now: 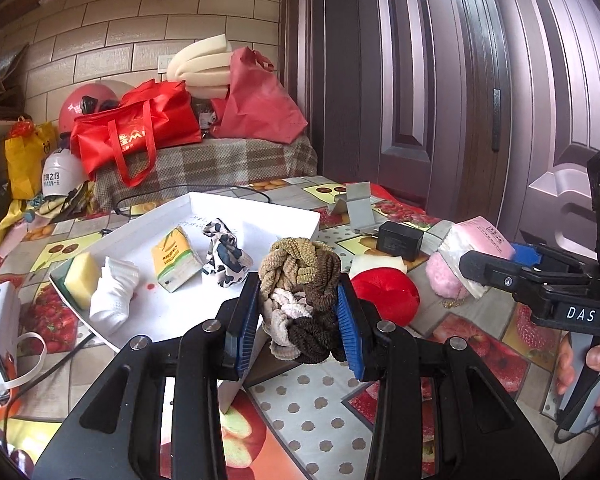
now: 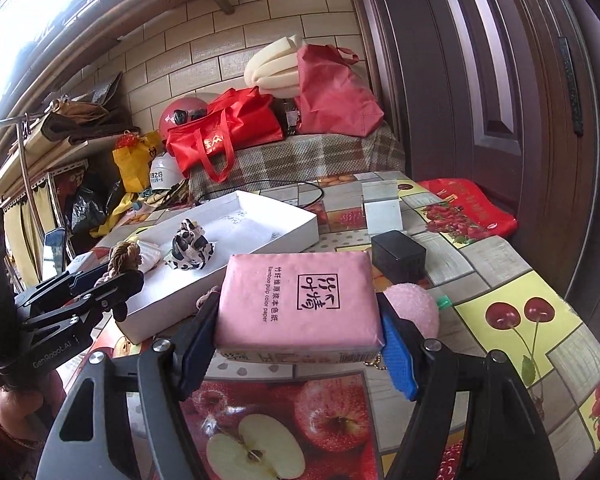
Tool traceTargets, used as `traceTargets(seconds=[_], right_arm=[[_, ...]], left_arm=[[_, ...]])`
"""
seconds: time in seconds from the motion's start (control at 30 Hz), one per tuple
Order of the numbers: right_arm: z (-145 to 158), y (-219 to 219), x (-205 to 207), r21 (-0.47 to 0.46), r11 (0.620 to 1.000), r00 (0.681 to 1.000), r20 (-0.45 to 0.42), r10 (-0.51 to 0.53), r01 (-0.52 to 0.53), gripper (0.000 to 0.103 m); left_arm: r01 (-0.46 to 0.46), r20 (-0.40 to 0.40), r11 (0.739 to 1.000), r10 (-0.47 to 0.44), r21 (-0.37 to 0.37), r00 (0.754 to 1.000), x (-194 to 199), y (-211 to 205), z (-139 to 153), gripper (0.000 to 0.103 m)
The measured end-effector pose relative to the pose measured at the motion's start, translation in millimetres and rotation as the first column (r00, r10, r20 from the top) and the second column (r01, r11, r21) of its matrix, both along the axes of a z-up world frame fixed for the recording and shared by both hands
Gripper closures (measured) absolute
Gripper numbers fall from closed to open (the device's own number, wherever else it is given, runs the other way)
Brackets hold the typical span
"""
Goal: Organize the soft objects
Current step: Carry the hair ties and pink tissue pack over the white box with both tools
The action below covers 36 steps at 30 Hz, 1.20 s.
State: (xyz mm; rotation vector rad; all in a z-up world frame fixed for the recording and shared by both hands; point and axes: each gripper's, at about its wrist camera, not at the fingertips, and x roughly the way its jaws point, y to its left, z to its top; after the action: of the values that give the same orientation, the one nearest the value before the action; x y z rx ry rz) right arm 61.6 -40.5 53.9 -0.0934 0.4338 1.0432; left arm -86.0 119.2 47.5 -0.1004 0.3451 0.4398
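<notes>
Gripping braided hair ties [image 1: 300, 292] in left claw [image 1: 299, 320] over white tray [image 1: 260, 208]; clamping pink tissue pack [image 2: 298, 300], reading "Bamboo pulp color paper", in right claw [image 2: 300, 336] above table [image 2: 500, 280].

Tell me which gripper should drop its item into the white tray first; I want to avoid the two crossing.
Left, probably. The left gripper holds the braided scrunchie bundle right at the white tray edge; the right gripper, shut on the pink tissue pack, sits farther out.

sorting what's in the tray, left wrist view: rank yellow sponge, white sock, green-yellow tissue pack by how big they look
1. white sock
2. green-yellow tissue pack
3. yellow sponge
Pack and sponge look close; the sock hides part of the sponge, so that order is unsure.
</notes>
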Motion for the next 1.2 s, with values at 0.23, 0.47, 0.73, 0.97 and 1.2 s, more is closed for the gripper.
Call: traceTargets(seconds=[0.23, 0.47, 0.73, 0.97, 1.2], right_arm=[[1, 10, -11, 0.007, 1.0, 1.0, 0.03, 0.009, -0.009, 0.03], [0, 25, -22, -0.012, 0.999, 0.997, 0.055, 0.046, -0.045, 0.03], [-4, 54, -41, -0.054, 0.991, 0.991, 0.06, 0.123, -0.119, 0.03], [-4, 81, -55, -0.074, 0.984, 0.98, 0.105, 0.168, -0.161, 0.03], [-4, 106, -65, -0.075, 0.977, 0.972, 0.117, 0.205, -0.197, 0.03]], left_arm=[[-0.032, 0.022, 0.999, 0.032, 0.008, 0.999, -8, 7, 0, 0.067], [-0.077, 0.029, 0.997, 0.077, 0.009, 0.997, -16, 21, 0, 0.067], [-0.147, 0.031, 0.989, 0.146, 0.003, 0.989, -25, 48, -1, 0.067], [-0.217, 0.038, 0.976, 0.217, -0.005, 0.975, -36, 75, -2, 0.067], [-0.289, 0.036, 0.957, 0.29, -0.03, 0.956, -42, 104, -5, 0.067]])
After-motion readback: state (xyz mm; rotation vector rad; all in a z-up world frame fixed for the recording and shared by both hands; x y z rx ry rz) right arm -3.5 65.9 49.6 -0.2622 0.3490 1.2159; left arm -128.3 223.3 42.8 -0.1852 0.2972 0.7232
